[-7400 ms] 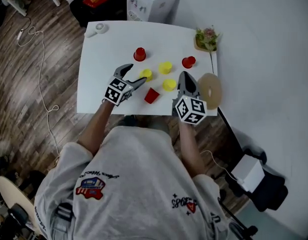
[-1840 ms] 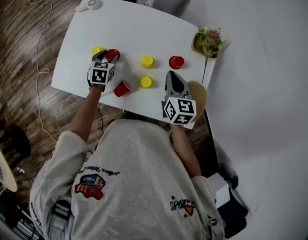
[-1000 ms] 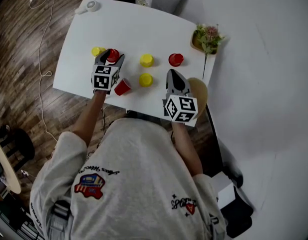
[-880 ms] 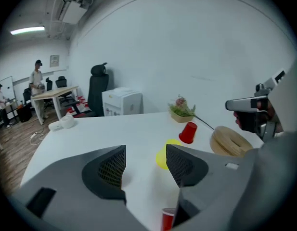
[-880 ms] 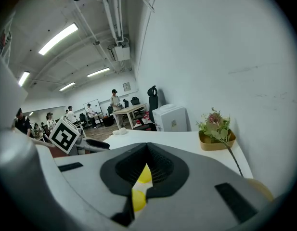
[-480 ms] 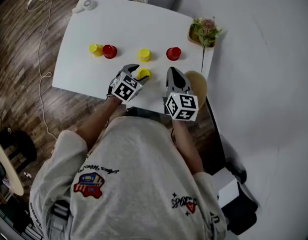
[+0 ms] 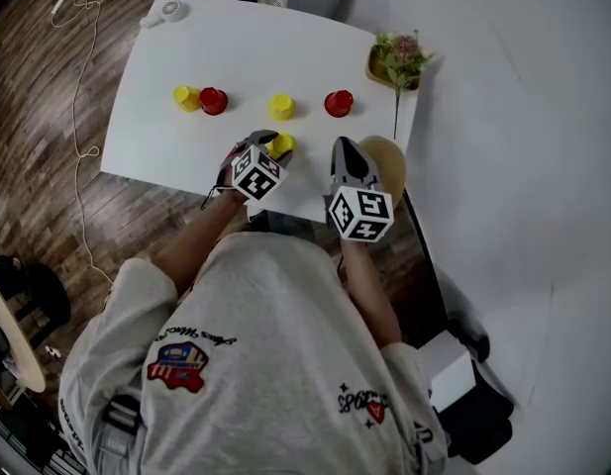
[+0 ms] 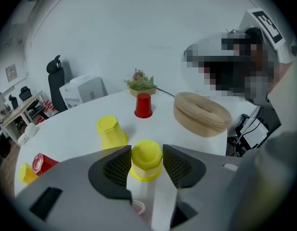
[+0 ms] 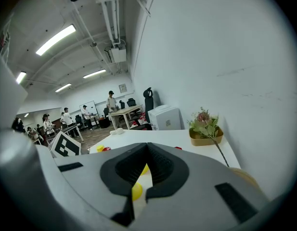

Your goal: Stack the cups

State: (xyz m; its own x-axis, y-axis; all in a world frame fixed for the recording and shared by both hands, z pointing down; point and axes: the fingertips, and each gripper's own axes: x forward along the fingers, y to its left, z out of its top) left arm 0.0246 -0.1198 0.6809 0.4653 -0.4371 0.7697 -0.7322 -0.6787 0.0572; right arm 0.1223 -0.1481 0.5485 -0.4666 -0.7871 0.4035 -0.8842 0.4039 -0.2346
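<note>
Small upturned cups stand on the white table [image 7: 147, 137]. At the far left a yellow cup [image 7: 186, 97] and a red cup [image 7: 214, 100] sit side by side. A yellow cup [image 7: 280, 106] and a red cup [image 7: 338, 103] stand farther right. My left gripper [image 7: 265, 149] has been closing its jaws around the nearest yellow cup [image 8: 147, 157]. In the left gripper view both pads touch that cup's sides. My right gripper [image 7: 345, 146] hovers over the table's front edge with its tips together and nothing in them.
A woven ring-shaped basket [image 7: 386, 161] lies at the table's right front corner, just right of my right gripper. A potted plant [image 7: 396, 57] stands at the back right corner. A small white fan [image 7: 166, 11] sits at the back left. Wooden floor lies left of the table.
My left gripper left the red cup at the far left and came right and nearer, down onto the front yellow cup. The red cup lying on its side no longer shows. My right gripper barely moved.
</note>
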